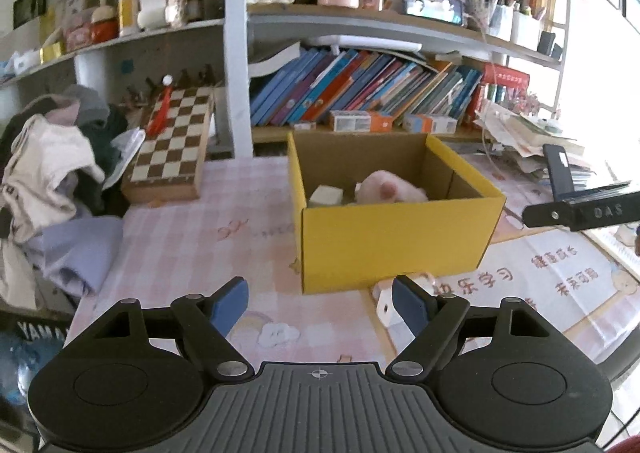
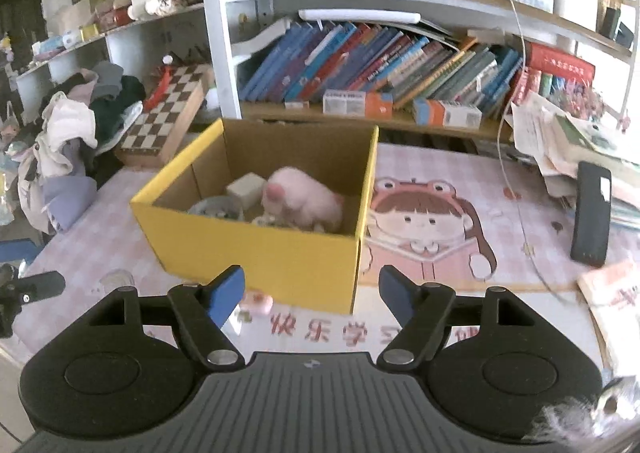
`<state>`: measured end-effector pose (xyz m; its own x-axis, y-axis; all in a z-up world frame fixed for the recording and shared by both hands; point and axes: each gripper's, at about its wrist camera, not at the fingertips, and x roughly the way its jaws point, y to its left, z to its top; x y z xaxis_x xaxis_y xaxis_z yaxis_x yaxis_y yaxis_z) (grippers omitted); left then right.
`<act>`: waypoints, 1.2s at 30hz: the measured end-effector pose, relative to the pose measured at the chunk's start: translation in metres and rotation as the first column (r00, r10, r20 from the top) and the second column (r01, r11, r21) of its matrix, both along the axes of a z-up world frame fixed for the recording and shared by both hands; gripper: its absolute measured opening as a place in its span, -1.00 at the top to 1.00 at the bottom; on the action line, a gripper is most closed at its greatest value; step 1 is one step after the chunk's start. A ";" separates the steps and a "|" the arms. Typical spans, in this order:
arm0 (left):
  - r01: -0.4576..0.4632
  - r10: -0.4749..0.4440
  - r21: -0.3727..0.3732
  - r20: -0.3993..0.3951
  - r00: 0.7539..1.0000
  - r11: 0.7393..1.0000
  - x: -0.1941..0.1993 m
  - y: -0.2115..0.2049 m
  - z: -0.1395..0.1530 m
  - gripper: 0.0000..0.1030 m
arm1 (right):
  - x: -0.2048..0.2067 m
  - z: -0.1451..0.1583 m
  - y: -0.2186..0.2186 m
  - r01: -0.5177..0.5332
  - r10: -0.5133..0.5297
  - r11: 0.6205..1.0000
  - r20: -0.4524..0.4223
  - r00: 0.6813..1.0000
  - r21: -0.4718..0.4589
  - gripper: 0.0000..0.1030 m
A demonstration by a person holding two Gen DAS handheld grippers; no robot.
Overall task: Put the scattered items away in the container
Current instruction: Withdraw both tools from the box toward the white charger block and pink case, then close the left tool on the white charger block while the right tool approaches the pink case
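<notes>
A yellow cardboard box [image 1: 394,237] stands open on the pink checked desk mat; it also shows in the right wrist view [image 2: 256,249]. Inside lie a pink plush toy [image 2: 304,199], a white block [image 2: 246,187] and a grey round item [image 2: 216,207]. A small pink and white item [image 2: 256,303] lies on the mat in front of the box, and shows in the left wrist view [image 1: 386,303] beside my right finger. My left gripper [image 1: 320,307] is open and empty. My right gripper [image 2: 311,295] is open and empty, and part of it shows in the left wrist view [image 1: 580,209].
A chessboard box [image 1: 172,145] leans at the back left beside a pile of clothes [image 1: 52,181]. Bookshelves with books [image 1: 360,89] stand behind the box. A black phone [image 2: 592,213] and stacked papers [image 2: 568,137] lie at the right.
</notes>
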<state>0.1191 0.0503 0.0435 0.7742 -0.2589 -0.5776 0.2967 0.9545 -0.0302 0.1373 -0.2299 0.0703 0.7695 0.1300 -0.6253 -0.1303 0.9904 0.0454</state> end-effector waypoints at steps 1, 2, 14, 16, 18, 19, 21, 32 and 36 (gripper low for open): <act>-0.006 0.006 -0.002 -0.005 1.000 1.000 -0.001 0.001 -0.002 -0.58 | -0.003 -0.003 0.001 0.007 -0.007 1.000 -0.003 1.000 -0.007 -0.45; -0.011 0.011 -0.003 -0.010 1.000 1.000 -0.003 0.002 -0.004 -0.58 | -0.006 -0.006 0.002 0.012 -0.013 1.000 -0.007 1.000 -0.015 -0.48; -0.012 0.014 0.025 -0.076 0.997 1.000 -0.016 0.000 -0.024 -0.62 | -0.024 -0.035 0.033 -0.065 0.059 0.988 -0.048 0.997 -0.140 -0.63; -0.011 0.014 0.027 -0.084 0.996 1.000 -0.016 -0.002 -0.027 -0.62 | -0.026 -0.041 0.035 -0.066 0.058 0.987 -0.062 0.996 -0.147 -0.63; -0.006 0.008 0.030 -0.089 0.996 1.000 -0.017 -0.006 -0.029 -0.65 | -0.028 -0.047 0.035 -0.066 0.055 0.987 -0.076 0.996 -0.148 -0.64; -0.002 0.005 0.032 -0.091 0.996 0.999 -0.017 -0.008 -0.030 -0.67 | -0.030 -0.049 0.035 -0.066 0.054 0.987 -0.083 0.995 -0.149 -0.65; 0.004 -0.001 0.039 -0.092 0.996 0.999 -0.018 -0.012 -0.032 -0.71 | -0.033 -0.055 0.036 -0.063 0.049 0.986 -0.094 0.994 -0.152 -0.66; 0.006 0.007 0.081 -0.161 0.987 0.997 -0.020 -0.036 -0.056 -0.75 | -0.048 -0.078 0.044 -0.021 0.007 0.995 -0.150 0.989 -0.094 -0.76; 0.016 -0.003 0.092 -0.142 0.990 0.996 -0.019 -0.040 -0.056 -0.80 | -0.048 -0.077 0.049 -0.052 0.035 0.991 -0.136 0.990 -0.124 -0.77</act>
<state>0.1002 0.0106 -0.0121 0.6804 -0.2061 -0.7033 0.3050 0.9522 0.0160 0.0891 -0.1806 -0.0067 0.6739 0.0747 -0.7351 -0.1747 0.9828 -0.0603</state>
